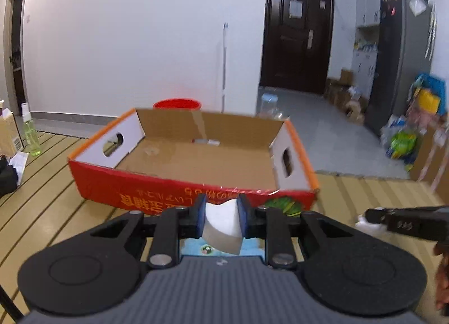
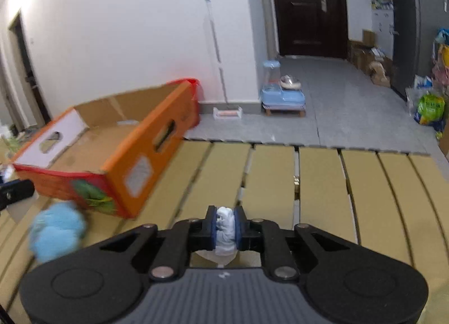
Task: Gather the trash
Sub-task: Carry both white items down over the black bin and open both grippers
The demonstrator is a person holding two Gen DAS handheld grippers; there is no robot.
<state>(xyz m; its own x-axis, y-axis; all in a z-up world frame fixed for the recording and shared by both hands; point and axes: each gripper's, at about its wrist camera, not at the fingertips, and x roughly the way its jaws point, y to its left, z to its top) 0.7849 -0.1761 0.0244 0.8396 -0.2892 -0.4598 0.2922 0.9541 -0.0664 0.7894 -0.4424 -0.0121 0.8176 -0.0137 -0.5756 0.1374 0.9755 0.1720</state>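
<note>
Left gripper [image 1: 221, 218] clamped on a white card scrap [image 1: 223, 223]; right gripper [image 2: 225, 230] pinching a crumpled white wad [image 2: 224, 228]. Both loaded, low over the slatted mat [image 2: 322, 197]. Blue fuzzy piece [image 2: 57, 230] lies loose by the box's near corner. Open cardboard box [image 1: 196, 161] ahead looks like the drop point: nearly empty.

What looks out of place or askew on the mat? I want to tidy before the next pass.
The orange cardboard box sits at a slant to the floor mat's stripes. A fluffy blue thing lies loose beside its corner. Both grippers already hold scraps: the left gripper a white piece, the right gripper a crumpled tissue.
</note>
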